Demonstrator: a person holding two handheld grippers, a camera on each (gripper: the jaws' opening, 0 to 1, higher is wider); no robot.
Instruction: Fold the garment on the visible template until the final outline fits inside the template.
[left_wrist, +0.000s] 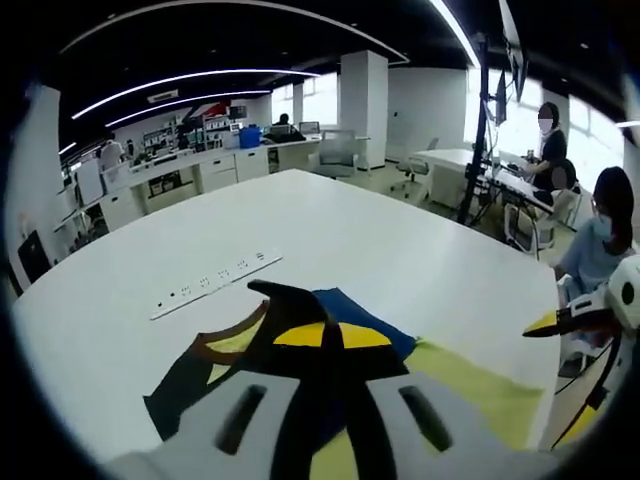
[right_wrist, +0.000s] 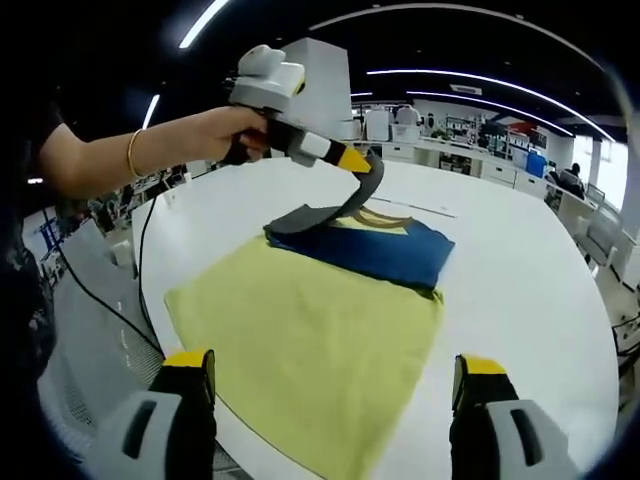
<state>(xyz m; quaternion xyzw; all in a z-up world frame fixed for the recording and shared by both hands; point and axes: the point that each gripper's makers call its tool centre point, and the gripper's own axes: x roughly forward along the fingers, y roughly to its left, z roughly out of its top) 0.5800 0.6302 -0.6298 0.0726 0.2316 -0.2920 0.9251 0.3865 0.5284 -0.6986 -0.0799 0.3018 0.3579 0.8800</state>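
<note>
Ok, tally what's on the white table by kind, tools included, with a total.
Yellow template sheet: 1
Dark blue garment: 1
White power strip: 1
Tools: 2, left tool pinching the garment's dark edge, right tool open
Total: 5

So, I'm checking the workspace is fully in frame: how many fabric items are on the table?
2. A yellow cloth lies flat at the near table edge. A dark blue garment rests on its far end, one dark corner lifted by the left gripper. More could be hidden underneath.
</note>
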